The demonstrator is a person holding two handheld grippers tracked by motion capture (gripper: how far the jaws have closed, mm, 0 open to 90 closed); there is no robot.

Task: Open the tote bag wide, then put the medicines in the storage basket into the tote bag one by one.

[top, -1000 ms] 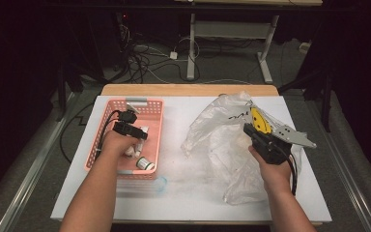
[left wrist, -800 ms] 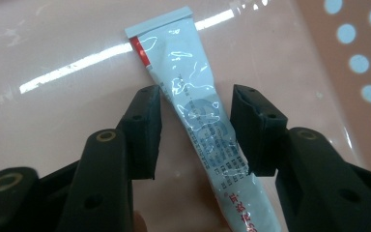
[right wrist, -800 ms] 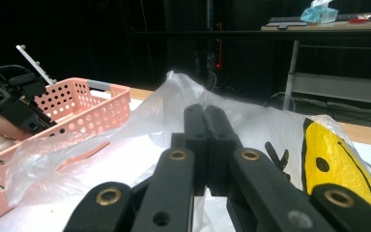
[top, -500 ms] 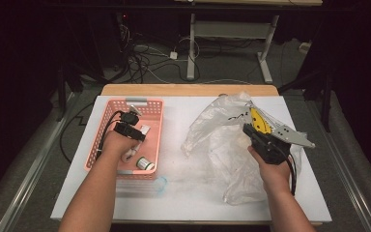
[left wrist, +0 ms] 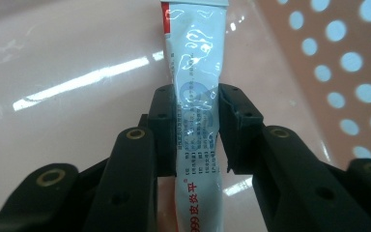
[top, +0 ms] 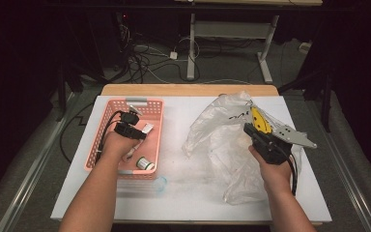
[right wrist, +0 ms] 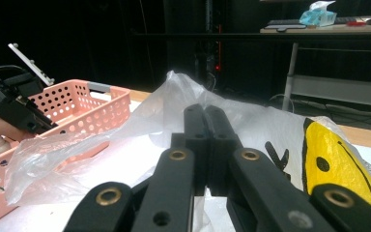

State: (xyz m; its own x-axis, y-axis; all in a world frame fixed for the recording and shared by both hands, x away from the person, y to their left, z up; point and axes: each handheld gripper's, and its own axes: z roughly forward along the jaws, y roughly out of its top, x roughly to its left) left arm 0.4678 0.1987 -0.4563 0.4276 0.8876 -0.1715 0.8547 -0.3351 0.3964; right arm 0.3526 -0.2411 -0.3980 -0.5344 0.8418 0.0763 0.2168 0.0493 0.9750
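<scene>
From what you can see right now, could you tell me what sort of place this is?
Probably a lab or workshop set up for recording handling tasks: a white table under a fixed camera, loose cables on the floor behind it, and a desk frame in a dark room.

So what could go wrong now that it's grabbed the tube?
1. The left gripper pinches the soft tube only at its middle, inside the pink basket. Lifted, the long end might sag or slip from the fingers.
2. The right gripper is shut on a thin fold of the plastic bag. That fold could slide free, and the bag's mouth might flop closed before the tube gets there.
</scene>
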